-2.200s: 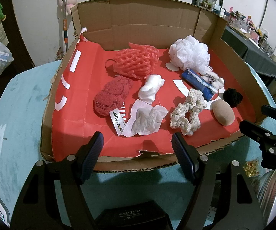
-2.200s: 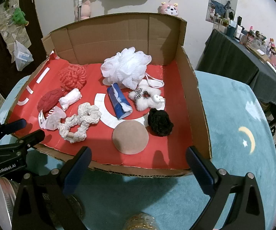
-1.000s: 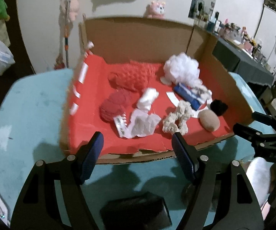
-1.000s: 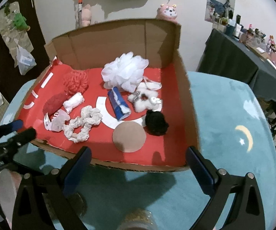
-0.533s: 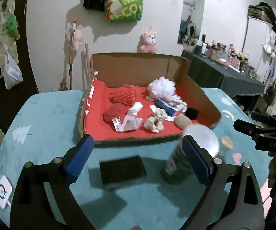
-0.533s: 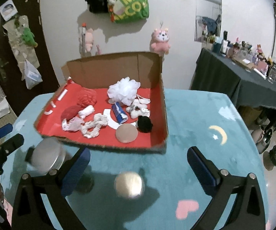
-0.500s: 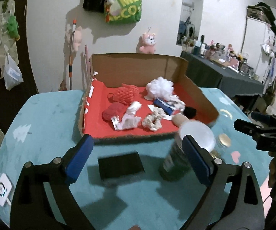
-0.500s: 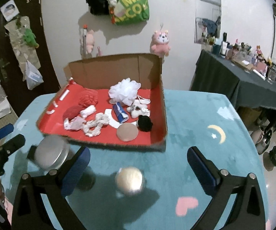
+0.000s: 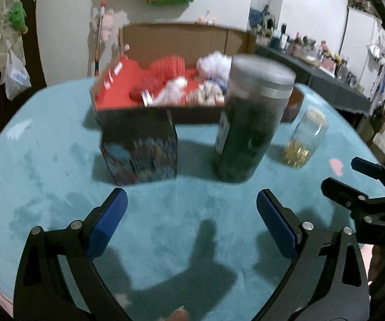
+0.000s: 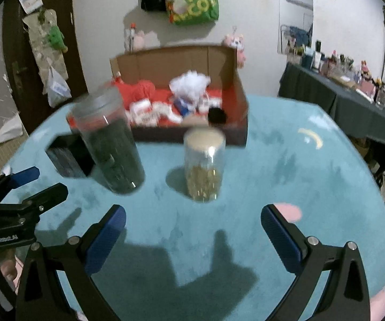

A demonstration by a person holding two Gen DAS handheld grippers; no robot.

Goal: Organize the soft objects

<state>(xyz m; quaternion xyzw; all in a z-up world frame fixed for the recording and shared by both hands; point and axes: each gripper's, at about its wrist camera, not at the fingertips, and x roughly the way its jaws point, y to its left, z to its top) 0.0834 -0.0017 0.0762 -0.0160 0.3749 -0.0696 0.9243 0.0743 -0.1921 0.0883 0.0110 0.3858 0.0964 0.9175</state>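
Claws first: left claw (image 9: 191, 222) hangs low over the near bench (image 9: 181, 240), jaws spread wide, nothing between them. Ahead of it on the left stands a dark box (image 9: 140, 147), upright, just in front of the carton (image 9: 184, 40). Moving right, a tall dark jar (image 9: 248, 123) with a grey lid stands beside the box, apart from it, and a small clear jar (image 9: 303, 139) with yellowish bits in the bottom sits further right. All three line up along the carton's near wall, so they stand between the claws and the soft things.

Soft things (image 10: 165, 101) lie inside the carton on its red floor: red knit lumps to the left, a white pouf (image 10: 189, 85) in the middle, a black puff (image 10: 217, 115) at the right corner. Blur hides whether they are sorted or loose, so this could be either end of the job.

Right claw (image 10: 193, 230) is likewise gaping and empty, facing the small jar. Open bench lies wide to the right of that jar, and the gaps between the containers look narrow. Any reach into the carton, I'd judge, goes over the jars or around them.
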